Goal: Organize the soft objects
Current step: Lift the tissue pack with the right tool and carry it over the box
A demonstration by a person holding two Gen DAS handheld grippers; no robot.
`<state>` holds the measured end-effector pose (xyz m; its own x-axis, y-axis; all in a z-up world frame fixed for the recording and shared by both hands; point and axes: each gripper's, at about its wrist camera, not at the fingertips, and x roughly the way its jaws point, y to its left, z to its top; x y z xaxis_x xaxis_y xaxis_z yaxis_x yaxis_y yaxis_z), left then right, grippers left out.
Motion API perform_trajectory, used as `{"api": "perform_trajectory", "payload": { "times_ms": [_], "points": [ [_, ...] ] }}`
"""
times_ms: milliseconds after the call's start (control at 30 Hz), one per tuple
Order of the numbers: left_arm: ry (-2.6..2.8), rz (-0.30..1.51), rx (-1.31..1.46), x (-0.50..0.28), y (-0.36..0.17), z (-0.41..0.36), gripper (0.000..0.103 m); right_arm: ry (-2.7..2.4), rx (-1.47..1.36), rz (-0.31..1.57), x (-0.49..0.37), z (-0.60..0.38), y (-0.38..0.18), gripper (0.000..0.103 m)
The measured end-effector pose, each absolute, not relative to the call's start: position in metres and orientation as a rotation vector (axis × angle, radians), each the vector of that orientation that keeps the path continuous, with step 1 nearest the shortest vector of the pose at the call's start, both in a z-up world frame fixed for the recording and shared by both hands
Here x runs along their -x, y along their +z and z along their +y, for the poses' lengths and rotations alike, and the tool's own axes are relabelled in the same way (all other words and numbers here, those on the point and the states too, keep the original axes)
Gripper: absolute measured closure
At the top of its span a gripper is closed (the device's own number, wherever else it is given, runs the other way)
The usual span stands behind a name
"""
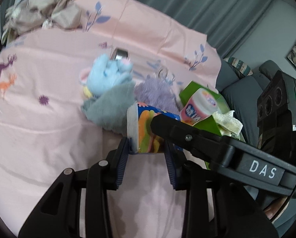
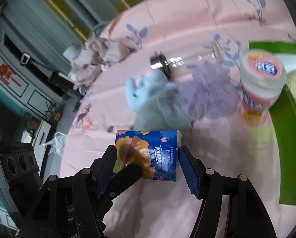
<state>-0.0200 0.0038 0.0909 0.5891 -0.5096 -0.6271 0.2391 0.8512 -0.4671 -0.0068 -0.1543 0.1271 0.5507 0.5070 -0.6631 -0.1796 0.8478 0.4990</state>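
A blue Tempo tissue pack with orange and green print is held above the pink sheet. My left gripper is shut on its narrow end. My right gripper has its pads on both long sides of the same pack. A light blue plush toy, a grey fuzzy cloth and a lilac fluffy cloth lie together just beyond the pack.
A green box with a cream cloth in it lies at the right. A pink-white tub leans on it. A clear jar with metal lid lies behind the plush. Crumpled beige fabric lies far left.
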Motion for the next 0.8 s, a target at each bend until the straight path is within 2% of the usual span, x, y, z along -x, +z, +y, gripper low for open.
{"api": "perform_trajectory", "payload": {
  "times_ms": [567,800],
  "points": [
    [-0.452,0.609,0.299,0.049,0.13,0.006,0.07,0.449,-0.235,0.522,0.054,-0.138,0.185,0.036],
    [-0.449,0.553,0.286,0.058,0.141,0.003,0.07,0.461,-0.223,0.465,0.061,-0.141,0.195,0.036]
  ]
}}
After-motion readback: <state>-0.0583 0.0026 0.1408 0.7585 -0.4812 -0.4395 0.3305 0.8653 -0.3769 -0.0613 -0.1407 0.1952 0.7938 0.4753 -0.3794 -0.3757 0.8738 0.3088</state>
